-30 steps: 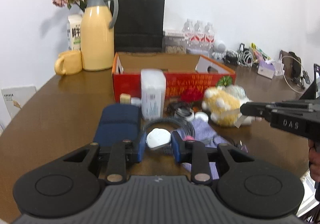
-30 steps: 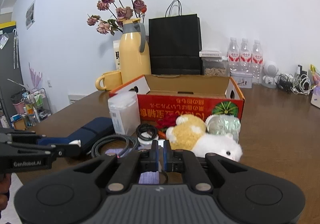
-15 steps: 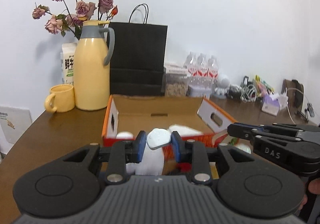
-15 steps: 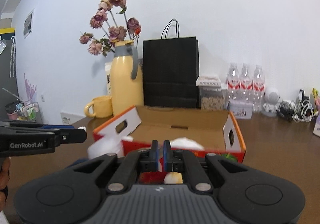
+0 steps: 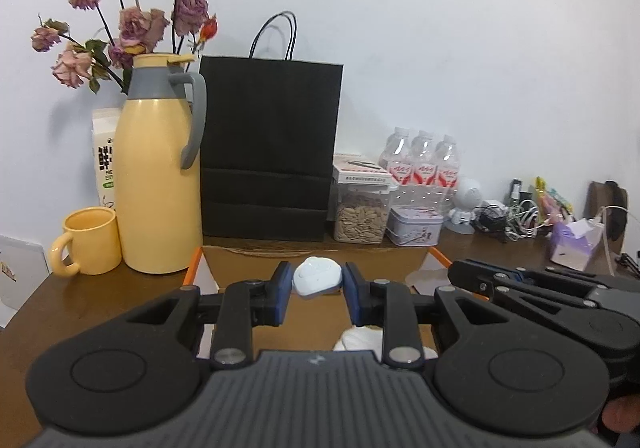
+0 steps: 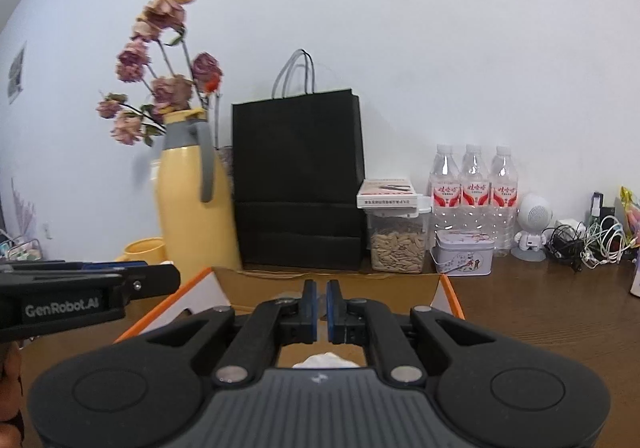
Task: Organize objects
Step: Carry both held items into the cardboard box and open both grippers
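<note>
My left gripper (image 5: 317,282) is shut on a small white rounded case (image 5: 316,277), held between its blue pads. It hangs above the open cardboard box (image 5: 193,273) with orange edges, near the box's back wall. A white soft thing (image 5: 360,340) lies inside the box under the fingers. My right gripper (image 6: 322,306) is shut, with nothing seen between its pads, also over the box (image 6: 452,296). Each gripper shows beside the other: the right gripper's tip (image 5: 460,276) on the right, the left gripper's tip (image 6: 168,280) on the left.
Behind the box stand a yellow thermos jug (image 5: 160,184) with dried flowers, a yellow mug (image 5: 90,240), a black paper bag (image 5: 272,152), a seed jar (image 5: 362,216), a tin (image 5: 416,226) and water bottles (image 5: 420,164). Tangled cables (image 5: 512,216) lie far right.
Both grippers rose and moved forward from the loose items in front of the box to above it. The left one still carries the white case; the right stayed shut.
</note>
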